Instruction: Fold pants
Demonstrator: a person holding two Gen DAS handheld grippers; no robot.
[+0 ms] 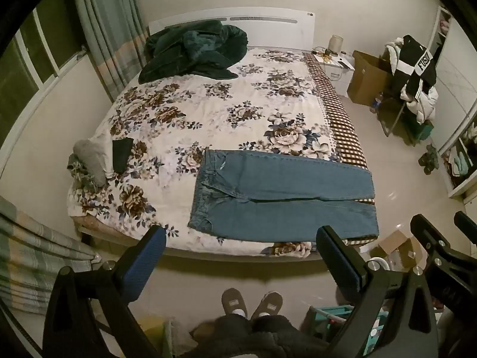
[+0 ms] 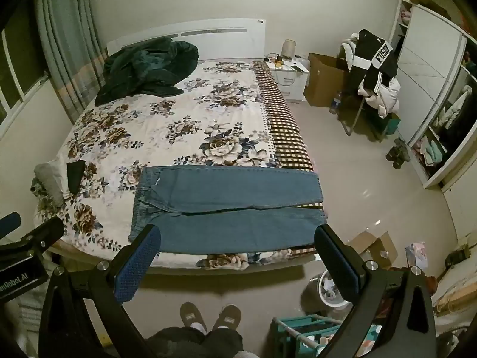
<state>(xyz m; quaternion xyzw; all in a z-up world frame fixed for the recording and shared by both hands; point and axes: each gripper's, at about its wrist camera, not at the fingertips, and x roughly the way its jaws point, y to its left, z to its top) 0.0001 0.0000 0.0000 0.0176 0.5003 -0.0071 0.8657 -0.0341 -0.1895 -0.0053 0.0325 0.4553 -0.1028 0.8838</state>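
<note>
Blue jeans (image 1: 280, 194) lie spread flat on the near part of the floral bed (image 1: 208, 113), waistband to the left, both legs side by side reaching the bed's right edge. They also show in the right wrist view (image 2: 226, 205). My left gripper (image 1: 241, 238) is open and empty, held above the floor in front of the bed, short of the jeans. My right gripper (image 2: 238, 238) is open and empty, also in front of the bed's near edge. The right gripper's fingers show in the left wrist view (image 1: 441, 238).
A dark green blanket (image 1: 193, 50) is heaped at the headboard. Grey and black folded clothes (image 1: 101, 161) lie at the bed's left edge. A nightstand (image 2: 290, 77), cardboard boxes (image 2: 323, 79), a clothes-laden chair (image 2: 372, 68) and a wardrobe (image 2: 432, 89) stand at right. My slippered feet (image 2: 208, 316) are below.
</note>
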